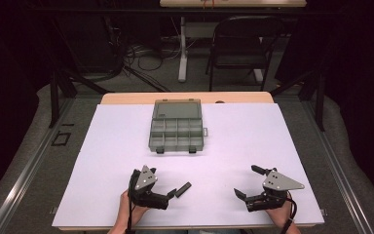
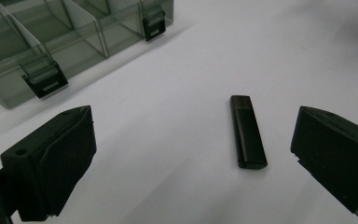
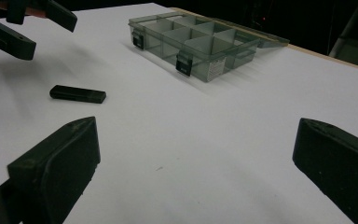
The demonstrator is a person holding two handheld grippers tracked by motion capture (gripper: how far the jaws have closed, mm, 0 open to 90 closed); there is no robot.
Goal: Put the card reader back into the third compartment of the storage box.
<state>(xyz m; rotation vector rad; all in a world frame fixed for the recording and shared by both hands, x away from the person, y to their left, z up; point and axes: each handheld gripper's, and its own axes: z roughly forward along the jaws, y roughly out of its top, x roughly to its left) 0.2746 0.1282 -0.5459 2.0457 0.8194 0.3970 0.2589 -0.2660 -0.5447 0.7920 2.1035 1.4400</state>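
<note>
Your left gripper (image 1: pixel 168 187) jaws wide apart, black USB stick (image 1: pixel 183 189) flat on the white table (image 1: pixel 233 136), long axis slanting toward the organizer box (image 1: pixel 176 127), your right gripper (image 1: pixel 247 181) gaping too, holding nothing.

Laboratory or recording studio: black curtains (image 1: pixel 355 73) enclose the area, cables (image 1: pixel 143 56) lie on grey carpet, a folding chair (image 1: pixel 241 44) stands behind the white-covered counter (image 1: pixel 253 136).

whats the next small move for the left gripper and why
Probably ease the left gripper forward and down to straddle the black USB stick. Its jaws stand wide open, the stick lies flat on the white table between them, untouched.
</note>
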